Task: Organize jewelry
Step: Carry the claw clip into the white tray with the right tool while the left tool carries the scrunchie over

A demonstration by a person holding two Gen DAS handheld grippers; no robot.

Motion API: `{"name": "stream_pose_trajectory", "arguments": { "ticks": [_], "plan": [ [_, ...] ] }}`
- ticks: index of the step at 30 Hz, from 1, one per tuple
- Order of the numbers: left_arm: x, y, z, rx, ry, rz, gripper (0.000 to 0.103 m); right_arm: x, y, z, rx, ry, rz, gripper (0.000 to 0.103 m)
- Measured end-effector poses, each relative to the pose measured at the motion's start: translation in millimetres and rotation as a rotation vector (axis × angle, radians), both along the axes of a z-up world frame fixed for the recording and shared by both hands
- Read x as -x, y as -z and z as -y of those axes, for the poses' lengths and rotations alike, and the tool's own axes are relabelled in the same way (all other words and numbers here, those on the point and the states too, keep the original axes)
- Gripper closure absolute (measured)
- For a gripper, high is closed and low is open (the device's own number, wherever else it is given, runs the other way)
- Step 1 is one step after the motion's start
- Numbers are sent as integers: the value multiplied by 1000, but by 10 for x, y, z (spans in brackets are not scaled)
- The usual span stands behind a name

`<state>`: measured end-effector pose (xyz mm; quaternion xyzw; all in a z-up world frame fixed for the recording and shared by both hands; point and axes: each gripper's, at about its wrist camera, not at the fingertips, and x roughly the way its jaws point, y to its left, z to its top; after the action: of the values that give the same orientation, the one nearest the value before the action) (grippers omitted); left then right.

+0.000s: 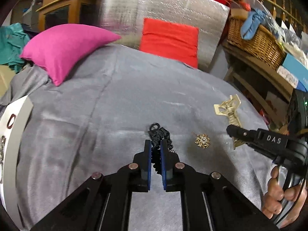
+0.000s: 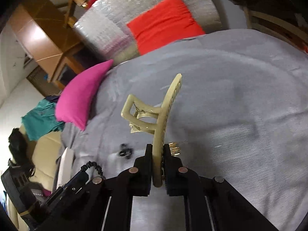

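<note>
My left gripper [image 1: 156,144] is shut on a black coiled hair tie [image 1: 159,134], held just above the grey bedspread [image 1: 96,115]. My right gripper [image 2: 158,148] is shut on a cream claw hair clip [image 2: 159,115], which stands up between the fingers above the bed. The clip also shows in the left wrist view [image 1: 229,111], with the right gripper [image 1: 233,132] at the right edge. A gold jewelled brooch [image 1: 202,141] lies on the bedspread between the two grippers. In the right wrist view the left gripper [image 2: 84,175] holds the black tie [image 2: 94,166].
A white tray [image 1: 13,127] with a ring and other pieces sits at the bed's left edge. A pink pillow [image 1: 63,48] and a red pillow [image 1: 169,40] lie at the far end. A wicker basket [image 1: 256,42] stands on shelves to the right. A small black item [image 2: 125,151] lies on the bed.
</note>
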<state>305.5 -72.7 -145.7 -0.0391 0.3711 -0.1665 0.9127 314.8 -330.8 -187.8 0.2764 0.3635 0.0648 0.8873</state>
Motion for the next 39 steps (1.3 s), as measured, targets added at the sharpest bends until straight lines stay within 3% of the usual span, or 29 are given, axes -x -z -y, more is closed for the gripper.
{"name": "stream_pose_trajectory", "arguments": {
  "ticks": [10, 21, 26, 32, 39],
  "plan": [
    [215, -130, -675, -14, -130, 39, 95, 34, -58, -732, 0, -133, 47, 92],
    [567, -375, -1994, 3, -472, 129, 95, -55, -169, -1914, 13, -343, 56, 92],
    [672, -323, -2662, 35, -578, 110, 95, -137, -410, -2640, 46, -450, 90, 92],
    [788, -181, -3149, 41, -649, 68, 95, -229, -554, -3504, 35, -557, 104, 92],
    [803, -27, -3352, 57, -628, 18, 95, -354, -348, -4357, 20, -610, 21, 92]
  ]
}}
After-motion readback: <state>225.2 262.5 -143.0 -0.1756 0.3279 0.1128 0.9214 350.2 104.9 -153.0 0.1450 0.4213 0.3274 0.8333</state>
